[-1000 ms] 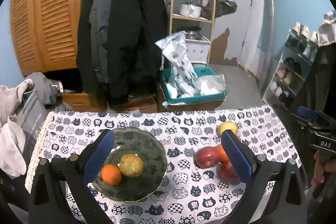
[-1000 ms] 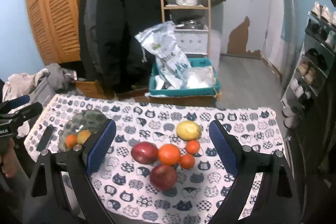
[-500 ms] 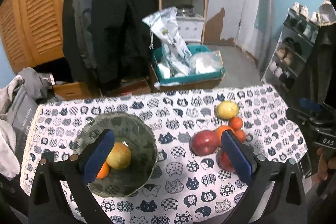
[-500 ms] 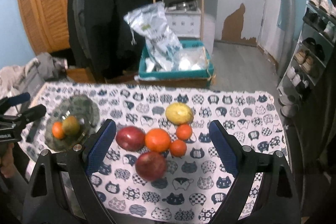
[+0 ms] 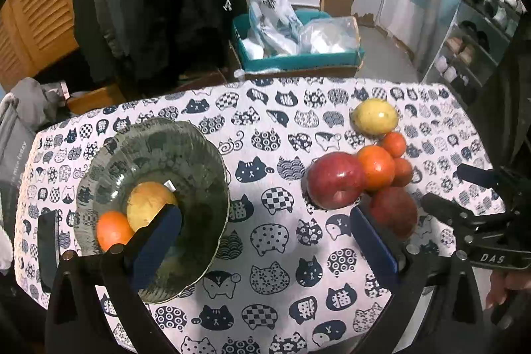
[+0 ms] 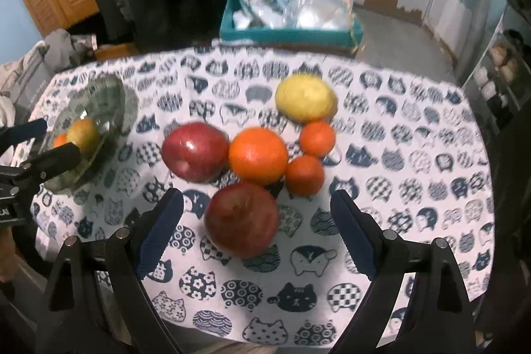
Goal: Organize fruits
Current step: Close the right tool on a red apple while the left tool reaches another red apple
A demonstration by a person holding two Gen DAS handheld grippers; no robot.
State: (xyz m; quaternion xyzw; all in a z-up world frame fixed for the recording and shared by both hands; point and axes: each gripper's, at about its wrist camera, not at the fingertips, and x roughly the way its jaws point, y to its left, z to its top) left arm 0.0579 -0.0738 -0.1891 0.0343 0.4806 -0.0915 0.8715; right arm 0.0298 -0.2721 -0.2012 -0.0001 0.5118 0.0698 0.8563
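While both tools hang above the cat-print tablecloth [image 6: 415, 135], nothing is held by either. The right gripper [image 6: 255, 231] is spread wide, its blue pads either side of the nearest red apple [image 6: 242, 219] and clear of it. The left gripper [image 5: 265, 241] is likewise spread and empty, one pad over the glass bowl [image 5: 199, 148].

Places, relative to the bowl: inside it, a yellowish fruit [image 5: 151, 204] and a small orange [image 5: 113, 229], touching. Well to its right, the loose cluster: a second red apple [image 6: 194, 151], a large orange [image 6: 259, 155], two small oranges [image 6: 317, 138] and a lemon [image 6: 305, 102], packed close together.

Risk, judged: the apple touches or nearly touches the large orange, so a pad lowered between them could nudge neighbours into rolling. A round, smooth apple pinched off-centre may be squeezed out. The right view is blurred, so the gaps are uncertain.
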